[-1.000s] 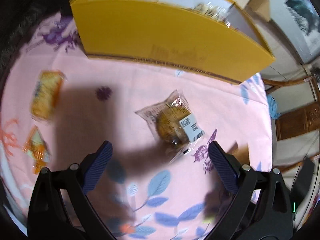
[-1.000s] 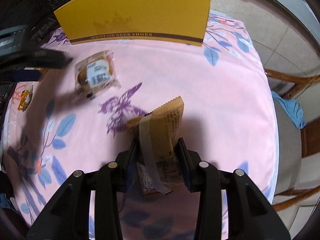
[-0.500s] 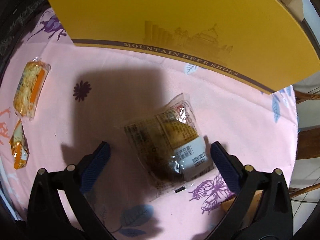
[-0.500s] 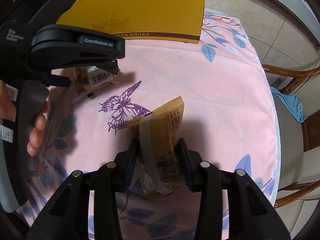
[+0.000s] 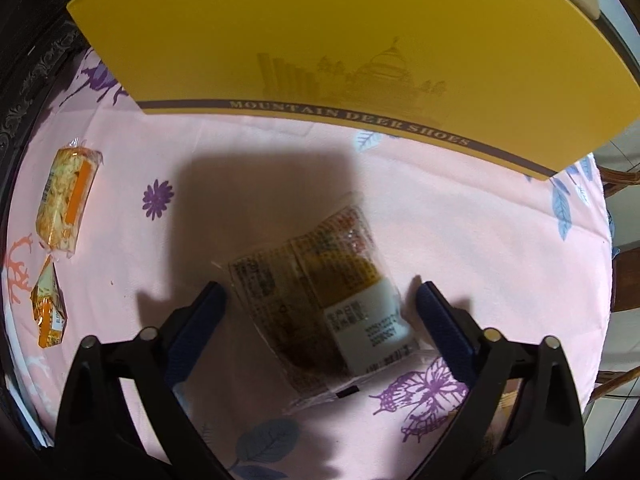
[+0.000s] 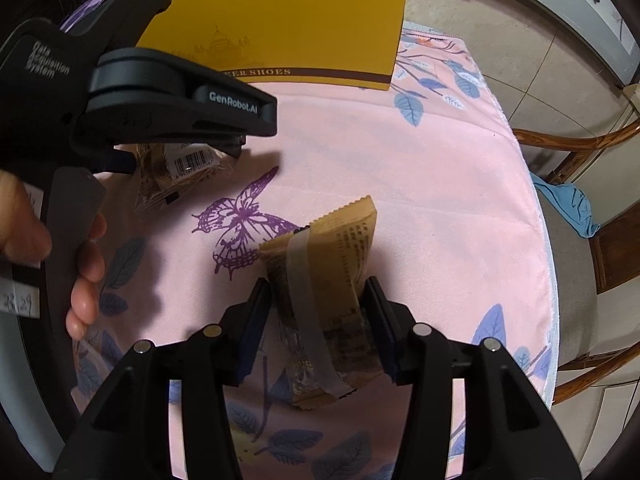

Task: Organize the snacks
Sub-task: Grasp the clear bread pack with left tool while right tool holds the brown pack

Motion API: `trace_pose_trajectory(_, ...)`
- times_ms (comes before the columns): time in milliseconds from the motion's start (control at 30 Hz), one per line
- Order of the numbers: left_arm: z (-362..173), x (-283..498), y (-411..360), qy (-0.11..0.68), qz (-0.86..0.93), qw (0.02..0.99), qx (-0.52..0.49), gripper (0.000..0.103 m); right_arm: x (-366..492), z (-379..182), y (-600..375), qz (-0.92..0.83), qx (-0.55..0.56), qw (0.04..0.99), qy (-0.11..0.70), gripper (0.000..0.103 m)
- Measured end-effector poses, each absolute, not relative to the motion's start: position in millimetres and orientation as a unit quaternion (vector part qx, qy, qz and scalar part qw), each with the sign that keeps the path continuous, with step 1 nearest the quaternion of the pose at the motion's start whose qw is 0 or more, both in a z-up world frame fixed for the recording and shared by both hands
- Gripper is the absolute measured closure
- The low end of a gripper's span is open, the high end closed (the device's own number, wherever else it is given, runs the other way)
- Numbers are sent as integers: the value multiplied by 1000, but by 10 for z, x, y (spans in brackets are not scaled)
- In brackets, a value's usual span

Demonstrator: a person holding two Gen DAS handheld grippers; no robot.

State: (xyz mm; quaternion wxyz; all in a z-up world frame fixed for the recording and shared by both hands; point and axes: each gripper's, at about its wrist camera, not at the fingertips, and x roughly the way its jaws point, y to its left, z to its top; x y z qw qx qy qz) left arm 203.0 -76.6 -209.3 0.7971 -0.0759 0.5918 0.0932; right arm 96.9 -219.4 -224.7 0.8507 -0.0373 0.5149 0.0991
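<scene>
Clear-wrapped pastry (image 5: pixel 320 300) lies flat on the pink flowered cloth of the desk (image 5: pixel 460 208), barcode label toward the lower right. My left gripper (image 5: pixel 320 300) hangs over it, jaws spread wide on either side of the packet; they have just been closing a little, yet both blue pads (image 5: pixel 200 320) stand clear of the wrapper, nothing pinched. From the right wrist view I see the same gripper (image 6: pixel 180 160) low over the packet (image 6: pixel 180 168), a hand (image 6: pixel 86 280) wrapped round its grip.

Brown paper snack packet (image 6: pixel 336 280), a strip of tape down its face, stands tilted between the jaws of my right gripper (image 6: pixel 316 312). Those jaws have just been opening. A gap shows at the left pad; the right pad sits just beside the packet's edge, and I cannot tell whether it touches. Packet's lower end rests on the cloth.

Outward: yellow shoe box (image 5: pixel 360 40) stands beyond the pastry, lettered wall facing me, bare cloth between them. Two orange-wrapped snacks (image 5: pixel 64 200) lie well apart at the left edge. To the right the round desk edge falls away to a wooden chair (image 6: pixel 580 240) with a blue cloth (image 6: pixel 568 208) on its seat.
</scene>
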Motion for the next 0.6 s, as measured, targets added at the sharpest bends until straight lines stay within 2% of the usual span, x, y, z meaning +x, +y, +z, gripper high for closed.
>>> trace_pose_trajectory(33,-2083,2027,-780,588,92,800,-74,12,968,-2245,-2196,99,-36,851,514,52)
trace_pose_trajectory(67,-2061,2024,-791,581,88,806,-70,22,967,-2241,-2199,99,-36,852,513,52)
trace_pose_trajectory(100,-2035,2024,-801,574,81,812,-65,35,971,-2246,-2207,99,-35,852,513,51)
trace_pose_trajectory(200,-2006,2015,-840,569,64,818,-54,44,964,-2259,-2211,97,-35,855,509,51)
trace_pose_trajectory(300,-1998,1948,-836,558,44,827,-43,47,969,-2271,-2217,97,-38,856,507,52)
trace_pose_trajectory(433,-1992,1790,-735,554,24,832,-28,48,924,-2258,-2225,99,-33,859,502,62)
trace_pose_trajectory(600,-1911,1562,-501,551,21,834,-34,49,951,-2198,-2271,102,-5,859,501,64)
